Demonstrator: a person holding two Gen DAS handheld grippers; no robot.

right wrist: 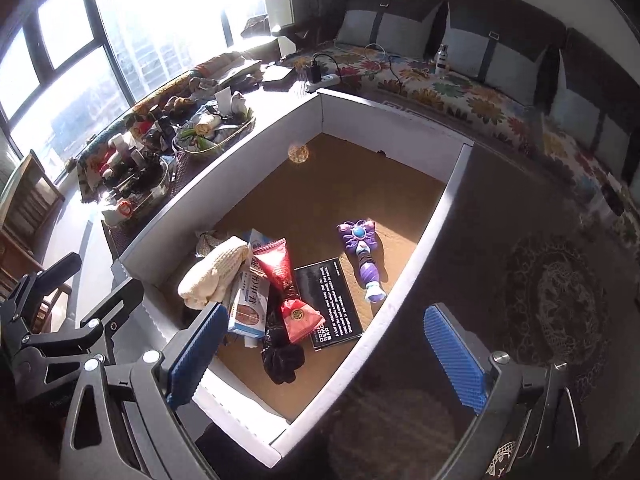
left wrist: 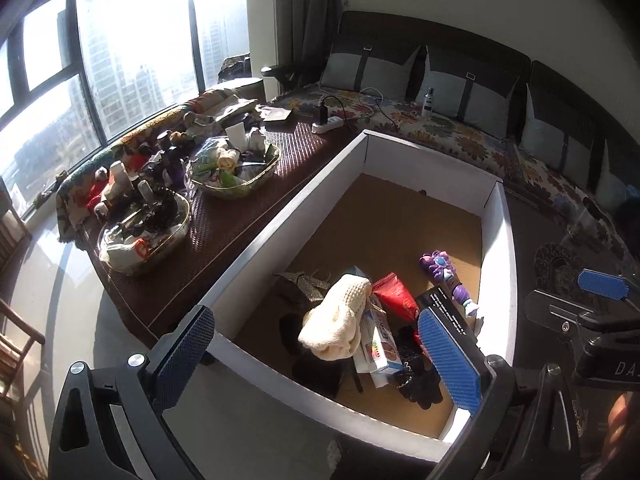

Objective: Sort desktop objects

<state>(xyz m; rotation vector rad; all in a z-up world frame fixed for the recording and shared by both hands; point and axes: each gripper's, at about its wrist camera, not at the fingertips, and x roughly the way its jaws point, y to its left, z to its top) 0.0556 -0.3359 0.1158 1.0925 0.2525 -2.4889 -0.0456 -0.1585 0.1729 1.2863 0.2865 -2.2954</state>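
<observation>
A white-walled cardboard box with a brown floor lies below both grippers. In its near end are a cream knitted cloth, a red snack packet, a white and blue carton, a black scrunchie-like item, a black box with white print and a purple toy wand. My left gripper hangs open above the pile, holding nothing. My right gripper is open over the box's near right wall, also holding nothing.
Left of the box, a dark woven mat carries two glass bowls full of small items, plus figurines and bottles. A power strip lies behind. A floral sofa with grey cushions runs along the back. A dark patterned rug lies to the right.
</observation>
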